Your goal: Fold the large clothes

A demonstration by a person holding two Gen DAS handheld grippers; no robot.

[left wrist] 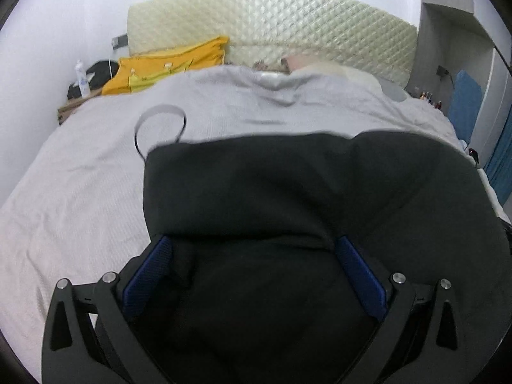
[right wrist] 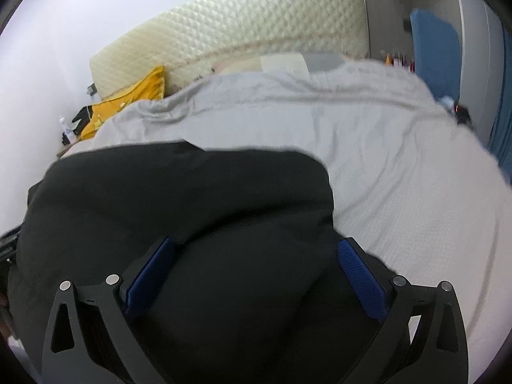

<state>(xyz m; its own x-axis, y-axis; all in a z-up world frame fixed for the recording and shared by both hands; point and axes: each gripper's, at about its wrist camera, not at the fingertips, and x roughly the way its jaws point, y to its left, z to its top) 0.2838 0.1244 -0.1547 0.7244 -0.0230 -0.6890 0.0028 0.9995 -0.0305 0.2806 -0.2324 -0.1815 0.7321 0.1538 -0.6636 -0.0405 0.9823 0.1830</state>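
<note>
From my left wrist camera, the far left showed a small bedside surface [left wrist: 72, 108] with a white bottle [left wrist: 80, 78] on it, then a yellow cloth [left wrist: 166, 64] heaped against the quilted cream headboard [left wrist: 272, 22]. A thin dark cord [left wrist: 160, 121] looped on the grey bedsheet [left wrist: 80, 192], just past the near-left corner of the black garment [left wrist: 272, 198]. That garment lay spread flat on the bed, filling the lower middle of the view. My left gripper [left wrist: 252, 243] stood wide, its 2 blue pads [left wrist: 147, 275] set apart with black cloth between them; I could not tell whether the pads pressed on the fabric. To the right, a blue cloth [left wrist: 464, 108] hung by the wall.

From my right wrist camera, the yellow cloth [right wrist: 128, 102] and headboard [right wrist: 240, 28] sat upper left, and the black garment [right wrist: 176, 208] covered the lower left and centre. My right gripper [right wrist: 256, 246] was spread as wide as it goes, the blue pads [right wrist: 361, 278] flanking a mound of the cloth without visibly clamping it. Bare grey bedsheet [right wrist: 400, 176] stretched off to the right, with the blue cloth [right wrist: 435, 51] beyond.
</note>
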